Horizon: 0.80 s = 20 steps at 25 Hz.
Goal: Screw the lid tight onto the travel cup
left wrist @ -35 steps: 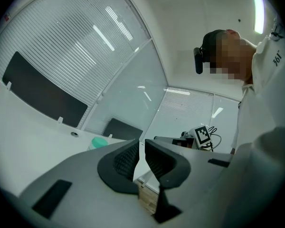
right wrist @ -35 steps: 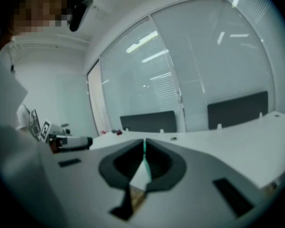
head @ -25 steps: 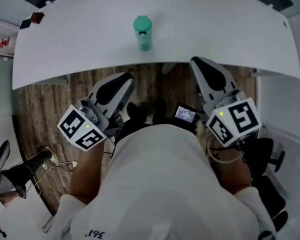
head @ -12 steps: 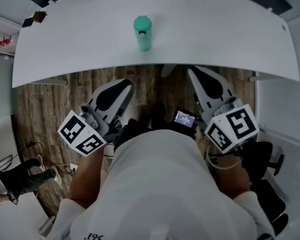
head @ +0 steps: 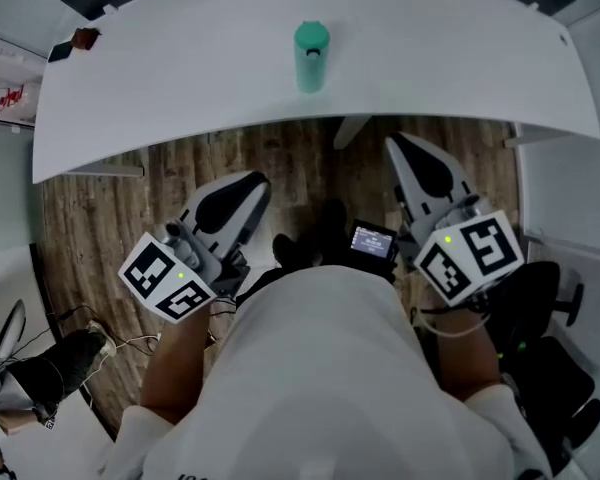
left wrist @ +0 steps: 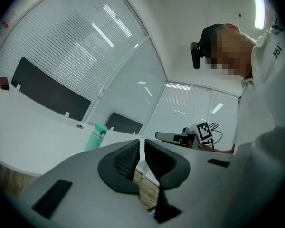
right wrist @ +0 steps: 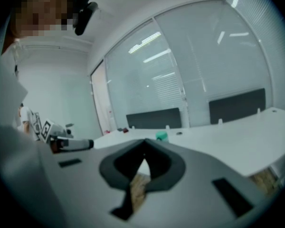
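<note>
Clenched and empty: left gripper (head: 252, 183), right gripper (head: 398, 146). The travel cup (head: 311, 63) stands well ahead of both on the surface (head: 160, 88) (lid (head: 311, 36) seemingly on). Advice: reach forward, open up, steady the body, twist.

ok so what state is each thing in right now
travel cup: upright on the white table, untouched
lid: sitting on the cup; tightness can't be told
left hand-held gripper: shut, empty, short of the table
right hand-held gripper: shut, empty, short of the table
small screen: lit
</note>
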Motion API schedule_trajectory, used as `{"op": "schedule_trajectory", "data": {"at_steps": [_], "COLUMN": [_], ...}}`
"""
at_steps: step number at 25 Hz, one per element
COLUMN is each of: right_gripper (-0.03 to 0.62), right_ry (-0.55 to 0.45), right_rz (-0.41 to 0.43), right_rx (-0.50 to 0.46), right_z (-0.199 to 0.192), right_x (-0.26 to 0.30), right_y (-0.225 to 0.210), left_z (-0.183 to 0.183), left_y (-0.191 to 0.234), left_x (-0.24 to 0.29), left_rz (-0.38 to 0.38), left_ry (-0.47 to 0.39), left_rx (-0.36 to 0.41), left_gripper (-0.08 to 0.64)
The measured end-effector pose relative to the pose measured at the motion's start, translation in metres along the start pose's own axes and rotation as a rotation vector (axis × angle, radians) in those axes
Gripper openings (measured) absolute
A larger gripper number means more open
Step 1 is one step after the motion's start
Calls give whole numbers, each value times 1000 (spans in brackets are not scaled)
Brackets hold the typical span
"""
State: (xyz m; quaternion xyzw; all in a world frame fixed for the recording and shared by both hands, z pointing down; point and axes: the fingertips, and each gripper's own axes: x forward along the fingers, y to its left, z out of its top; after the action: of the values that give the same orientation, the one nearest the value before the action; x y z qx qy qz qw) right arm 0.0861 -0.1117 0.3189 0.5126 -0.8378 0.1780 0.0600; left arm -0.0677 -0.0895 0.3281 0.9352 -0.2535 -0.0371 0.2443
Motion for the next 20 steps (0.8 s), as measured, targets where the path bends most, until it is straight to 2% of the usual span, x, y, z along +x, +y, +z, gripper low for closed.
{"op": "schedule_trajectory", "data": {"at_steps": [9, 20], "right_gripper": [23, 21], "right_ry": [-4, -7], "right_rz": [-49, -83], "right_rx": [-45, -97], "right_z": [-8, -17], "right_x": [-25, -29], "right_y": [42, 50], "left_z": [-8, -17], "left_y": [-19, -22], "left_x": [-37, -37], "left_rz": [-63, -101], "left_ry": [-4, 26], "left_rx": [-4, 8], "left_gripper": [55, 55]}}
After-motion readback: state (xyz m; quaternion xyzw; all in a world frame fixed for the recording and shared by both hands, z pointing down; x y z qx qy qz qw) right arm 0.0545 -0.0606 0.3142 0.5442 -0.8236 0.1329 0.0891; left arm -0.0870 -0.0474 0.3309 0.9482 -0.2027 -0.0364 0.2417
